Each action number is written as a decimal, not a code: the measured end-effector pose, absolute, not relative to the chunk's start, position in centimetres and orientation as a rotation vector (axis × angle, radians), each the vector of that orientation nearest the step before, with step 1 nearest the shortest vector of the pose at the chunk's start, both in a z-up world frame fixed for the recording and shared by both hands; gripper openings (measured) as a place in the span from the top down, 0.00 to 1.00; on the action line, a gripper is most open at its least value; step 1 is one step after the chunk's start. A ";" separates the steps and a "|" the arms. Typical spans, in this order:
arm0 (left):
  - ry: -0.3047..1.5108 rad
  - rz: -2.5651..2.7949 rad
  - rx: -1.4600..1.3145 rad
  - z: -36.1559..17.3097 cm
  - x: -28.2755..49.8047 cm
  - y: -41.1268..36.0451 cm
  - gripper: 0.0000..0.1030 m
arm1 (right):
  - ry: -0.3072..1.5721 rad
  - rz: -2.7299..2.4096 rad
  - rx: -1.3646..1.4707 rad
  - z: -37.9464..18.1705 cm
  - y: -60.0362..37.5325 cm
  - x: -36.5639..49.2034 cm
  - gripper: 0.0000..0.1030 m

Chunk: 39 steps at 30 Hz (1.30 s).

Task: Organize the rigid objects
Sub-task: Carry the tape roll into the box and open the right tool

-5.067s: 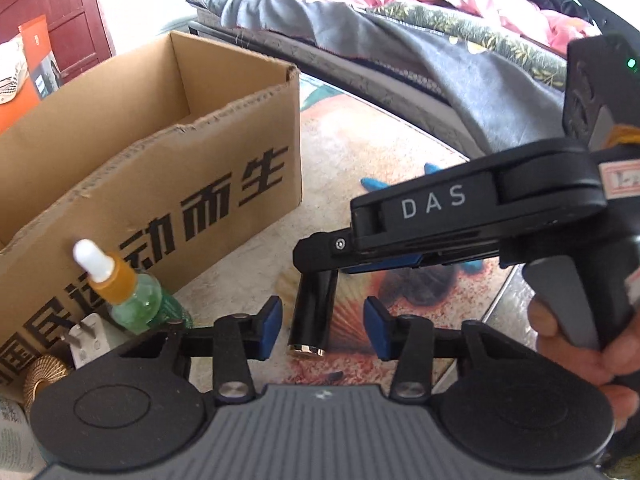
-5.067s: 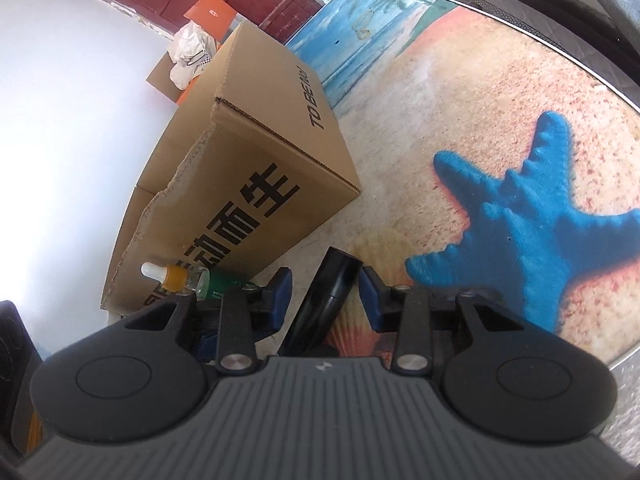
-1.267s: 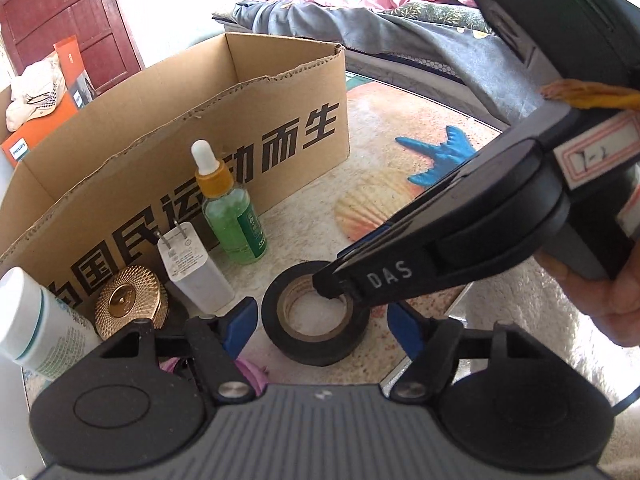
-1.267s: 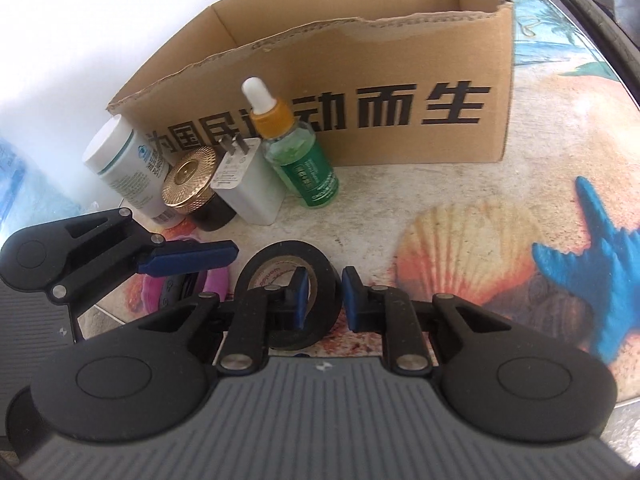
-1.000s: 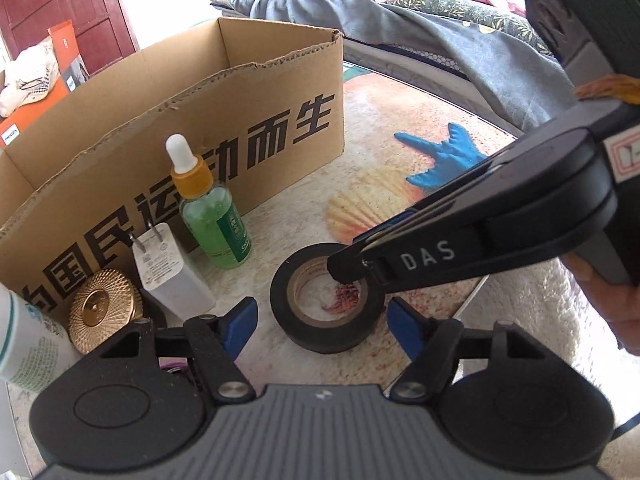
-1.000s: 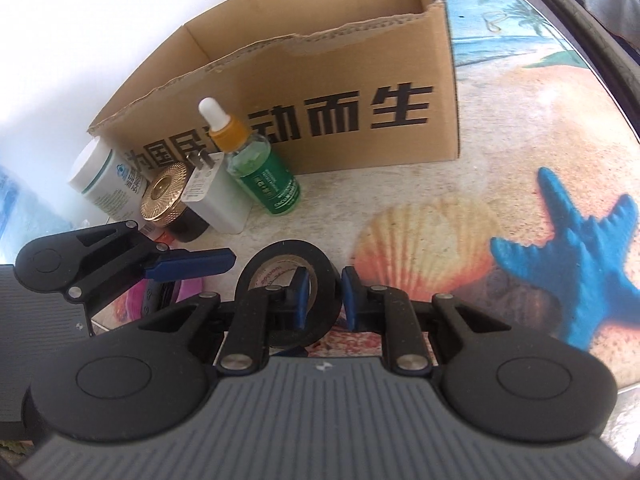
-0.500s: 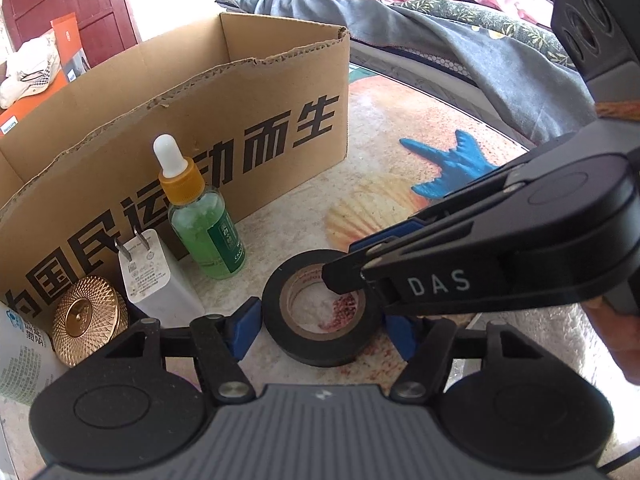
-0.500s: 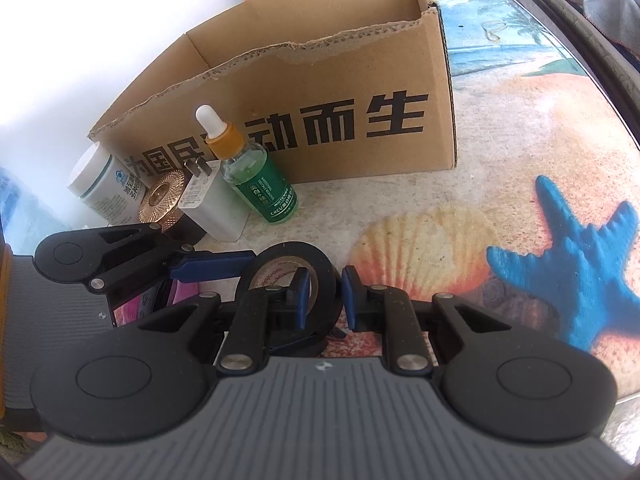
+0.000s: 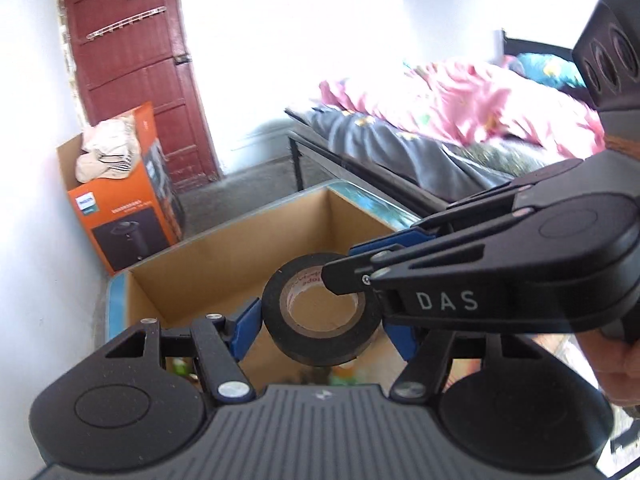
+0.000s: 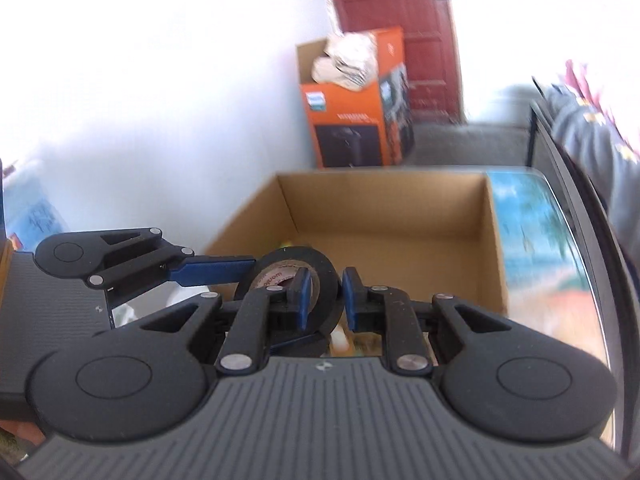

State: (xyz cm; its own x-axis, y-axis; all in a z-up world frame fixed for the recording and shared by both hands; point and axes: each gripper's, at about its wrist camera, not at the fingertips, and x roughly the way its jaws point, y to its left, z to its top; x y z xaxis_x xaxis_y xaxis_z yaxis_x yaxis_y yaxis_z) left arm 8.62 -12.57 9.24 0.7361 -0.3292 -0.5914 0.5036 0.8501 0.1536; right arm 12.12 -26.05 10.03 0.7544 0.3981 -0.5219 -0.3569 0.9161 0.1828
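A black roll of electrical tape (image 9: 320, 336) is held in the air over the near wall of the open cardboard box (image 9: 224, 268). My right gripper (image 10: 323, 294) is shut on the roll's wall (image 10: 328, 280), one finger inside the ring and one outside. My left gripper (image 9: 322, 326) has its blue pads on both sides of the same roll, touching or nearly touching it. The box (image 10: 400, 216) looks empty inside where I can see.
An orange carton (image 9: 124, 216) with a bag on top stands on the floor by the red door (image 9: 136, 64). A bed with pink and grey bedding (image 9: 460, 120) lies to the right. The beach-print table (image 10: 536, 240) runs along the box's right side.
Both grippers have risen from the table with the tape roll and moved toward the box; the bottles and charger have dropped out of sight below. The left jaws have closed in on the roll.
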 end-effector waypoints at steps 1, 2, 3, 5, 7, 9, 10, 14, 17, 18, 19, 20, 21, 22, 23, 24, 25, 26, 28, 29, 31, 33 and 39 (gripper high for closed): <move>0.601 -0.457 0.301 9.8 9.8 -12.0 0.35 | 0.600 0.432 0.077 10.5 -25.7 13.5 0.84; 0.633 -0.453 0.280 10.2 11.4 -11.6 0.35 | 0.631 0.452 0.084 10.8 -25.3 15.3 0.84; 0.670 -0.452 0.260 10.3 12.9 -11.1 0.35 | 0.671 0.468 0.093 10.8 -25.0 17.2 0.84; 0.790 -0.453 0.202 9.6 16.7 -10.2 0.35 | 0.788 0.494 0.127 9.9 -24.3 21.3 0.84; 0.917 -0.455 0.146 8.1 20.0 -9.2 0.35 | 0.921 0.502 0.172 8.2 -24.0 25.3 0.84; 1.021 -0.454 0.113 5.9 22.8 -8.6 0.35 | 1.045 0.499 0.213 6.1 -23.7 28.8 0.84; 1.067 -0.446 0.103 4.8 23.9 -8.4 0.35 | 1.101 0.496 0.236 5.0 -23.6 30.4 0.84; 1.165 -0.421 0.156 1.5 27.0 -8.9 0.35 | 1.236 0.475 0.250 1.3 -22.4 34.1 0.84; 1.234 -0.403 0.175 -0.3 29.1 -9.1 0.35 | 1.287 0.458 0.229 -0.8 -21.8 35.7 0.84; 1.255 -0.398 0.172 -0.8 29.8 -9.2 0.35 | 1.302 0.454 0.221 -1.3 -21.5 36.4 0.84; 1.274 -0.393 0.167 -1.2 30.6 -9.3 0.35 | 1.314 0.450 0.214 -1.7 -21.3 37.0 0.84; 1.288 -0.384 0.161 -1.7 31.2 -9.4 0.35 | 1.324 0.446 0.210 -2.2 -21.2 37.5 0.84; 1.296 -0.375 0.156 -2.0 31.7 -9.3 0.35 | 1.334 0.442 0.208 -2.7 -21.0 38.4 0.84; 1.299 -0.363 0.156 -2.3 32.2 -9.3 0.35 | 1.341 0.439 0.207 -3.0 -20.8 38.9 0.84; 1.294 -0.352 0.161 -2.4 32.6 -9.3 0.35 | 1.344 0.436 0.209 -3.4 -20.7 39.6 0.84; 1.285 -0.336 0.170 -2.5 32.9 -9.3 0.35 | 1.344 0.434 0.210 -3.6 -20.5 40.1 0.84; 1.273 -0.320 0.180 -2.5 33.1 -9.3 0.35 | 1.340 0.434 0.210 -3.7 -20.3 40.6 0.84; 1.257 -0.301 0.188 -2.5 33.2 -9.3 0.35 | 1.332 0.431 0.210 -3.8 -20.0 41.0 0.84; 1.242 -0.281 0.188 -2.3 33.4 -9.2 0.36 | 1.299 0.413 0.189 -3.8 -19.5 41.6 0.84; 1.229 -0.282 0.177 -2.0 33.4 -9.1 0.36 | 1.274 0.413 0.202 -3.7 -19.4 41.7 0.83; 1.204 -0.277 0.170 -1.4 33.2 -9.0 0.34 | 1.243 0.421 0.253 -3.6 -19.6 42.1 0.82; 1.174 -0.266 0.159 -0.7 32.7 -8.4 0.33 | 1.217 0.417 0.306 -3.1 -20.1 42.2 0.82; 1.104 -0.298 0.082 2.5 30.1 -6.8 0.33 | 1.114 0.454 0.463 1.1 -23.4 40.0 0.73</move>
